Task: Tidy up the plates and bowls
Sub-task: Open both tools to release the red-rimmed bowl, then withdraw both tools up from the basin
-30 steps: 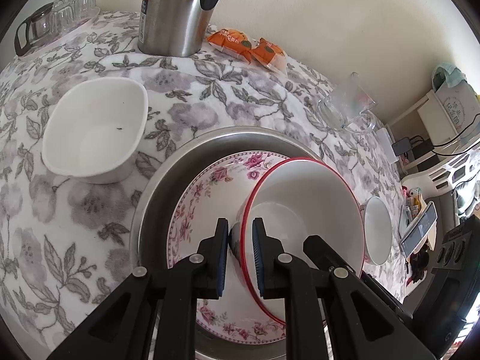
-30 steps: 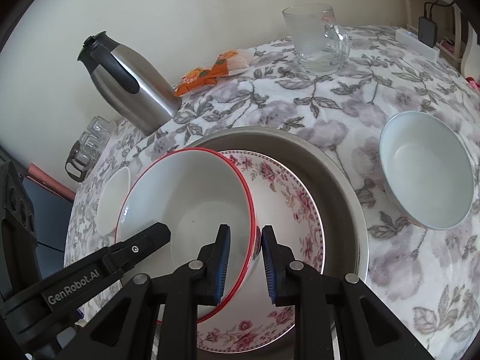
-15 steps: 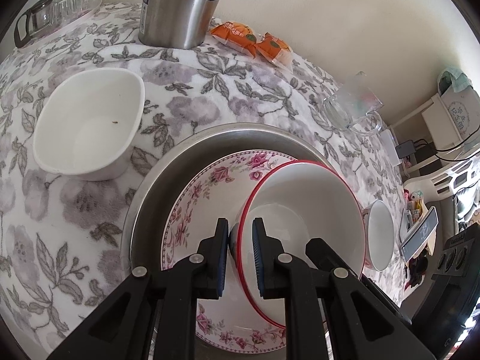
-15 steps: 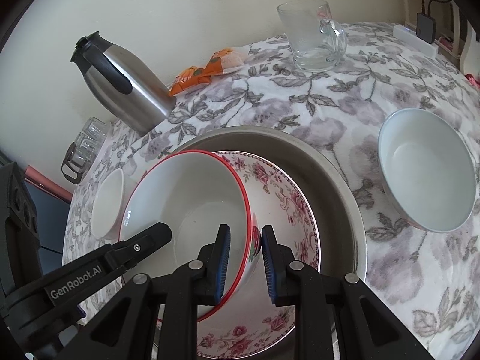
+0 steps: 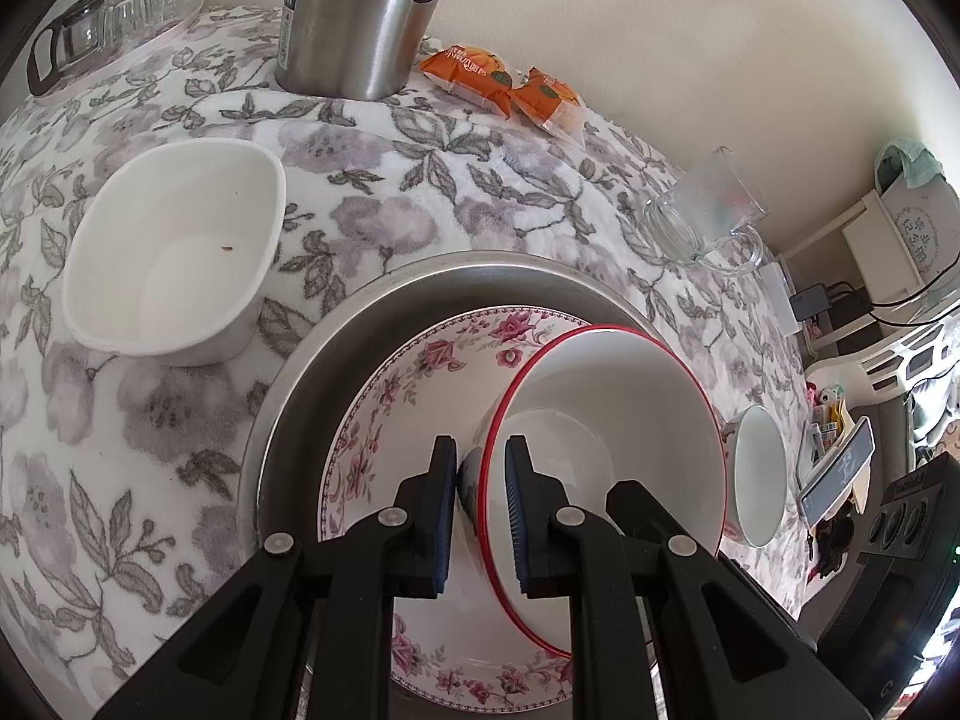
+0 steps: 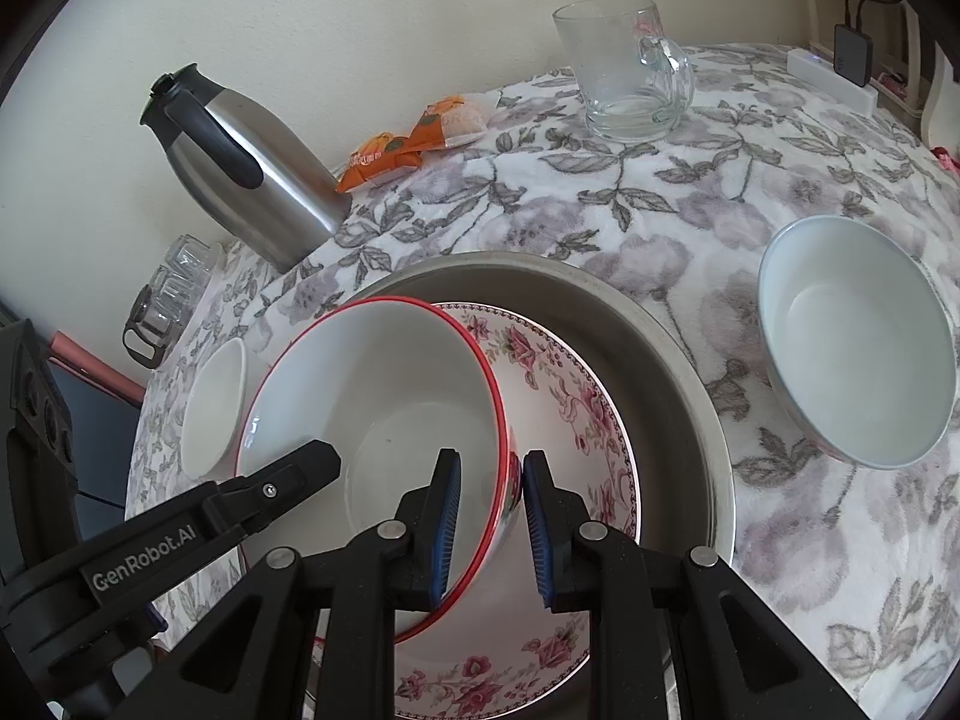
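A white bowl with a red rim sits tilted over a pink floral plate inside a wide steel basin. My left gripper is shut on one side of the bowl's rim. My right gripper is shut on the opposite side. One blue pad of each is inside the bowl and one outside. I cannot tell whether the bowl touches the plate.
A square white bowl stands left of the basin and a round white bowl right of it. Behind are a steel kettle, orange snack packets, a glass mug and a tray of glasses. The flowered tablecloth ends at the wall.
Both views have slid only slightly. The grippers keep the same grip on the red-rimmed bowl over the plate.
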The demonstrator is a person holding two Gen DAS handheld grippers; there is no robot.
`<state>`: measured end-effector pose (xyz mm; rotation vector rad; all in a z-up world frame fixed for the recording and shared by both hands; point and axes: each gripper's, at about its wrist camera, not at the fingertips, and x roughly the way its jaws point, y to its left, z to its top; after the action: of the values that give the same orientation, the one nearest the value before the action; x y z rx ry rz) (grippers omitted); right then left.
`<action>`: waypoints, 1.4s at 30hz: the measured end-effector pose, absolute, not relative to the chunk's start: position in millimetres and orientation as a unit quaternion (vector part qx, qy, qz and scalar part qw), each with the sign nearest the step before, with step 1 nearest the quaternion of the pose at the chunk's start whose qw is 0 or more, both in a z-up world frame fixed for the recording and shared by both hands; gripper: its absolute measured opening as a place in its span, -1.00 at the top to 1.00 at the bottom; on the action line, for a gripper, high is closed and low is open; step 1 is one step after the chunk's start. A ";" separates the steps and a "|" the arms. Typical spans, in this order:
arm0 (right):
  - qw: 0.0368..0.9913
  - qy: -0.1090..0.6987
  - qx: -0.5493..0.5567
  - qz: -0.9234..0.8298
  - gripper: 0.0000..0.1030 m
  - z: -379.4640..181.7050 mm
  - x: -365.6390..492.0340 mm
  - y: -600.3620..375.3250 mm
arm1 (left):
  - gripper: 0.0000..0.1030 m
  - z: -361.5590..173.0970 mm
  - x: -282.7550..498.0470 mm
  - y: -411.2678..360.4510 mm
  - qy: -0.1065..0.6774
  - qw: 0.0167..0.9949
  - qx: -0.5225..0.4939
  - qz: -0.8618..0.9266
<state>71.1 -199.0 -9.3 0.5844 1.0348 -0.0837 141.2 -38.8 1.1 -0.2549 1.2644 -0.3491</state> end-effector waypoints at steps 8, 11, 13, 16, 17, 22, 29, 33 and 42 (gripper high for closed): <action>0.825 0.486 0.287 -0.037 0.50 -10.3 70.2 -201.5 | 0.66 -0.4 143.7 -35.7 0.590 0.779 -0.137 -0.164; 0.824 0.486 0.289 -0.040 0.50 -9.8 69.2 -203.0 | 0.65 -1.6 144.5 -33.7 0.593 0.775 -0.148 -0.164; 0.824 0.485 0.292 -0.042 0.50 -8.7 68.6 -204.1 | 0.65 -1.9 144.8 -32.7 0.595 0.773 -0.151 -0.163; 0.825 0.484 0.289 -0.047 0.50 -5.9 67.8 -204.5 | 0.65 0.1 144.2 -30.2 0.594 0.776 -0.146 -0.155; 0.826 0.483 0.287 -0.048 0.50 -4.4 67.2 -204.5 | 0.65 1.2 144.0 -29.0 0.593 0.777 -0.146 -0.153; 0.833 0.472 0.284 -0.056 0.50 6.6 62.8 -208.0 | 0.53 8.8 143.0 -22.4 0.586 0.783 -0.149 -0.149; 0.843 0.457 0.276 -0.065 0.51 25.3 55.8 -208.9 | 0.37 29.3 137.8 -15.9 0.562 0.801 -0.143 -0.148; 0.840 0.468 0.260 -0.087 0.15 29.9 53.6 -206.6 | 0.05 39.0 135.1 -7.8 0.549 0.813 -0.136 -0.135; 0.840 0.476 0.228 -0.122 -0.41 31.5 50.7 -207.9 | -0.13 36.8 134.8 -3.4 0.554 0.826 -0.067 -0.072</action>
<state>50.7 -207.9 31.5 0.4812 1.0071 -0.2586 134.8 -3.4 36.8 -0.1434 1.1775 -0.1532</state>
